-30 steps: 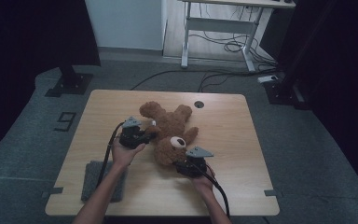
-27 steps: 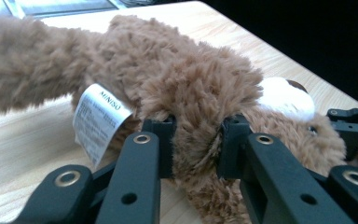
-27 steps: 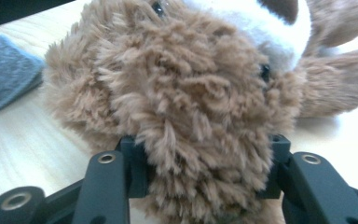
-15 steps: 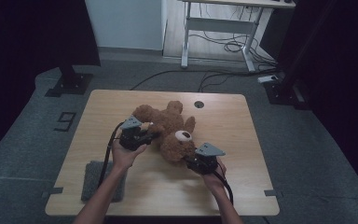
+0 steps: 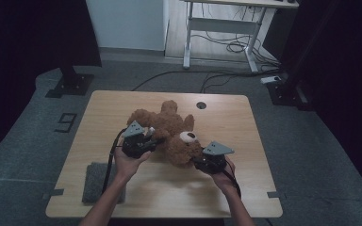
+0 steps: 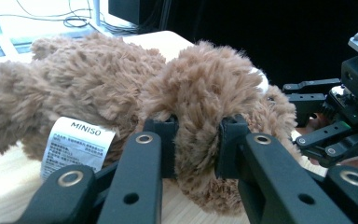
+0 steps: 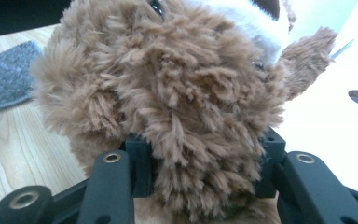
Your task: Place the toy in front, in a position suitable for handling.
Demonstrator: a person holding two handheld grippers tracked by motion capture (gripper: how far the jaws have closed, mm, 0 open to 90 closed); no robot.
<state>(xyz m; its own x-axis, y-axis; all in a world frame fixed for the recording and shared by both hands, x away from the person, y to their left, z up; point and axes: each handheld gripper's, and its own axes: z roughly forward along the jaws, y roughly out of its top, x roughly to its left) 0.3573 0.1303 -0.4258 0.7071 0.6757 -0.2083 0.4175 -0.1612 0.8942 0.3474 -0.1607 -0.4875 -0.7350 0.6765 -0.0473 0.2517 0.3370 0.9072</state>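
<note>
Both forearms come in from the near edge of the wooden table (image 5: 245,117) and angle inward toward a brown teddy bear (image 5: 169,129) that lies near the middle of the tabletop. The left hand (image 5: 127,162) wraps its gripper from below with the palm turned up and the wrist bent, so the left gripper (image 5: 147,140) points across at the bear's flank. In the left gripper view its two black jaws are closed on a thick tuft-covered limb of the bear, the pads pressing into the fur on either side. The right hand (image 5: 224,174) holds the right gripper (image 5: 199,160) low and nearly level, aimed at the bear's head end. In the right gripper view the jaws are clamped on a wad of plush beneath the bear's white muzzle.

A white sewn-in tag (image 6: 77,145) hangs from the bear's side just beside the left gripper's jaw; it reads "MINISO" in capitals, with smaller lines beneath too fine to read. A grey cloth pad (image 5: 96,181) lies on the table's near left corner, beside the left forearm. On the floor left of the table a marking reads "9" (image 5: 66,122).
</note>
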